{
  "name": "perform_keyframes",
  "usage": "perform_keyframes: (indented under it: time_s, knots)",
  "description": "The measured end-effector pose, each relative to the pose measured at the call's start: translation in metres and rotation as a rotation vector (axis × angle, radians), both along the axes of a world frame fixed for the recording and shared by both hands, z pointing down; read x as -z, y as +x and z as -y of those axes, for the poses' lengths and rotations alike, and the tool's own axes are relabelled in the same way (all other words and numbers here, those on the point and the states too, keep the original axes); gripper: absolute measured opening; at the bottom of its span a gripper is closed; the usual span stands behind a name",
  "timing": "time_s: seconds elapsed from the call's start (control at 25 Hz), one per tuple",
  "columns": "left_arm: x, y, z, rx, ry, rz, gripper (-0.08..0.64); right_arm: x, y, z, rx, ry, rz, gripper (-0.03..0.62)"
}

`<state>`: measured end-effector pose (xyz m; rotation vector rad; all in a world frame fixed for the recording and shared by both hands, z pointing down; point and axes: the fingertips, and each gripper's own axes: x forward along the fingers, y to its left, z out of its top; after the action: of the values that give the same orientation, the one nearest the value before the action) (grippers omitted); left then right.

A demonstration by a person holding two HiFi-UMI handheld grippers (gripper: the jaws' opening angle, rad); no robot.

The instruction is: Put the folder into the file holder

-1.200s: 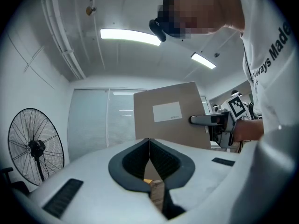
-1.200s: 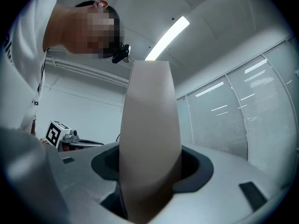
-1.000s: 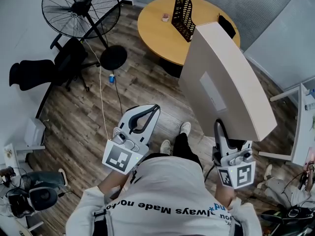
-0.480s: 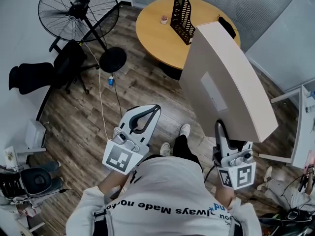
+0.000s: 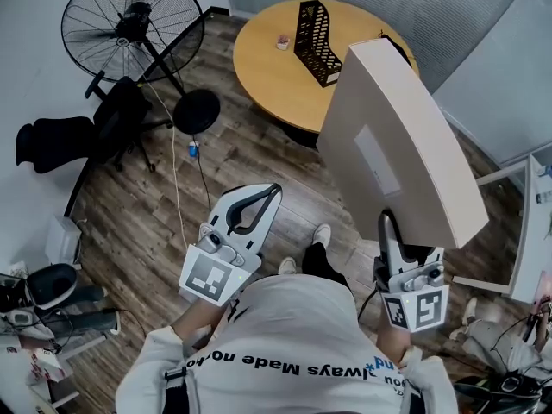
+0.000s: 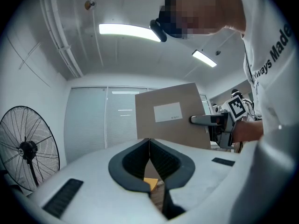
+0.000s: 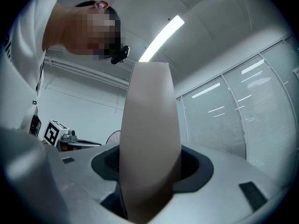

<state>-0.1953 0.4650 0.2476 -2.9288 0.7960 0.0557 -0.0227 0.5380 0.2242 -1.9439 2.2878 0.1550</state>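
A large beige folder [image 5: 397, 136] stands on edge in the air, my right gripper [image 5: 387, 224] shut on its lower edge. In the right gripper view the folder [image 7: 149, 139] fills the gap between the jaws. The black mesh file holder [image 5: 317, 31] stands far ahead on a round wooden table [image 5: 267, 67]. My left gripper [image 5: 272, 190] hangs at my left, shut with nothing in it. In the left gripper view its jaws meet [image 6: 149, 143], and the folder [image 6: 170, 115] and right gripper [image 6: 216, 121] show beyond.
A big standing fan [image 5: 129, 28] and a black office chair [image 5: 69, 132] are at the left on the wood floor. A small object [image 5: 282, 41] and a dark item [image 5: 395, 46] lie on the table. A white desk edge [image 5: 526, 231] is at the right.
The floor and the things at lower left have slid in the head view as the person steps. The table has shifted slightly left. Both grippers and the folder keep their pose.
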Motion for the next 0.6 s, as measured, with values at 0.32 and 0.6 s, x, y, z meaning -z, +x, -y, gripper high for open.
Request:
perform_keyframes:
  time_s: [0.32, 0.6]
  knots:
    - [0.003, 0.039, 0.019, 0.009, 0.010, 0.004, 0.024, 0.003, 0.039, 0.019, 0.009, 0.013, 0.012, 0.293]
    - [0.004, 0.073, 0.037, 0.022, 0.000, 0.012, 0.023, 0.003, 0.073, 0.038, 0.020, 0.008, 0.020, 0.293]
